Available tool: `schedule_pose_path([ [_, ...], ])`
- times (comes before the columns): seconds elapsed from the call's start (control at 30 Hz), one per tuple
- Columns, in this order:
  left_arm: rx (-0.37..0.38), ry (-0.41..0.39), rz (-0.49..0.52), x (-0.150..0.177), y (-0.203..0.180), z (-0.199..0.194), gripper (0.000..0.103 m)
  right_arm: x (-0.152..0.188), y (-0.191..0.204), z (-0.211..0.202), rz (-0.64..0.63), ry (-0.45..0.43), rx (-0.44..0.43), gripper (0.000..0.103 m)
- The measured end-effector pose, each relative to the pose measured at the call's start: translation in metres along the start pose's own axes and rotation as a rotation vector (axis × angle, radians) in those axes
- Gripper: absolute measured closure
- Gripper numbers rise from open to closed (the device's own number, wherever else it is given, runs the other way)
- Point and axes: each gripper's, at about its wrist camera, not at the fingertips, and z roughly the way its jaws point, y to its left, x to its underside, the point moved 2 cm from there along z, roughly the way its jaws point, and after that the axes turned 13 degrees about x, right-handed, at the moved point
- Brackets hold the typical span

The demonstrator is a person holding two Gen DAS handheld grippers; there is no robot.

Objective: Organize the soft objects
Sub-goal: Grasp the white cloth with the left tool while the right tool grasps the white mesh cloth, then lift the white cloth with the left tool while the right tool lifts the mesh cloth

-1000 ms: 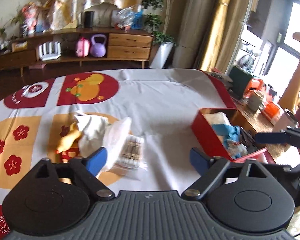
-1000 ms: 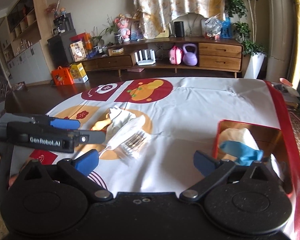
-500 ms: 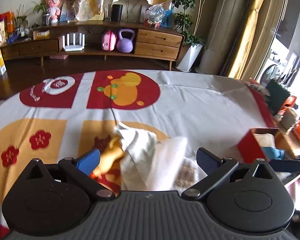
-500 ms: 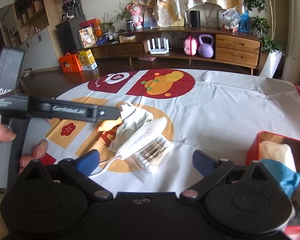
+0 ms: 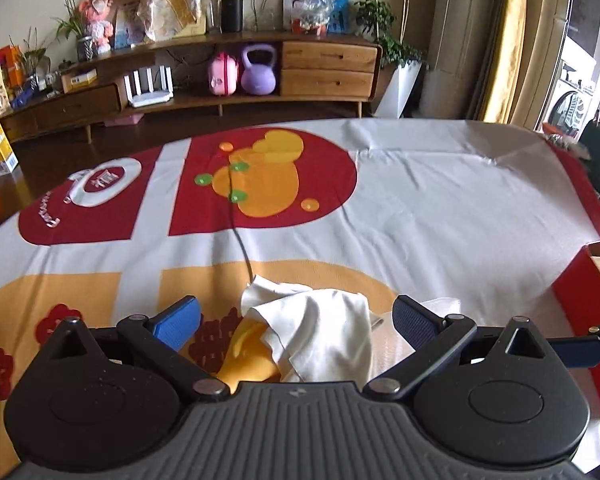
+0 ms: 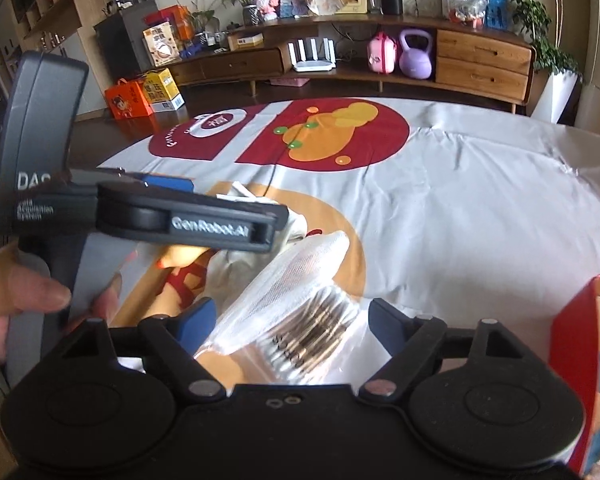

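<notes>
A crumpled white cloth lies over a yellow soft toy on the patterned tablecloth. My left gripper is open, its fingers on either side of the cloth, just above it. In the right wrist view a white mesh pouch and a clear bag of striped items lie between the fingers of my open right gripper. The left gripper's body hovers over the cloth there. A red box holding soft items sits at the right.
The red box stands at the table's right edge. A thin dark cord runs across the tablecloth to the pile. A wooden sideboard stands beyond the table's far edge.
Both grippers have moved forward and down onto the pile. The left now straddles the white cloth; the right now straddles the mesh pouch and bag. Both stay open.
</notes>
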Motion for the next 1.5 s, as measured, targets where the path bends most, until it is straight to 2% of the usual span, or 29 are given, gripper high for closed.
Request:
schedule_pose_path([
  [0.23,-0.007,0.002,0.077,0.004,-0.003,0.019,0.001,-0.005,0.006,0.027,0.029,0.032,0.004,0.028],
  [0.27,-0.009,0.0,0.082,0.005,-0.004,0.021,0.004,-0.005,0.007,0.03,0.034,0.036,0.003,0.032],
  [0.43,-0.007,0.005,0.119,0.008,-0.009,0.024,0.026,-0.005,0.011,0.039,0.028,0.033,0.029,0.039],
  [0.5,-0.008,0.003,0.127,0.008,-0.009,0.024,0.038,-0.004,0.011,0.039,0.031,0.03,0.044,0.047],
  [0.57,-0.017,0.0,0.133,0.009,-0.009,0.023,0.045,-0.004,0.01,0.037,0.035,0.025,0.052,0.053],
  [0.6,-0.021,-0.006,0.138,0.009,-0.009,0.022,0.053,-0.005,0.01,0.037,0.034,0.025,0.055,0.056],
  [0.73,-0.017,-0.015,0.13,0.009,-0.007,0.018,0.066,-0.005,0.007,0.035,0.049,0.021,0.069,0.067],
  [0.8,-0.012,-0.023,0.128,0.008,-0.006,0.014,0.072,-0.004,0.005,0.033,0.058,0.019,0.065,0.079],
  [0.83,-0.011,-0.028,0.129,0.008,-0.005,0.012,0.075,-0.005,0.005,0.033,0.066,0.02,0.057,0.081],
  [0.9,-0.005,-0.036,0.134,0.007,-0.006,0.009,0.086,-0.005,0.005,0.03,0.067,0.014,0.05,0.088],
  [0.97,-0.002,-0.042,0.136,0.006,-0.008,0.006,0.088,-0.005,0.005,0.028,0.063,0.007,0.048,0.092],
  [1.0,0.001,-0.046,0.138,0.006,-0.009,0.004,0.093,-0.005,0.005,0.026,0.066,0.001,0.045,0.095],
  [1.13,0.019,-0.051,0.141,0.005,-0.015,-0.003,0.094,-0.006,0.003,0.018,0.09,-0.025,0.042,0.1],
  [1.5,0.098,-0.078,0.092,0.002,-0.022,-0.038,0.097,-0.004,-0.012,-0.023,0.155,-0.089,0.007,0.102],
])
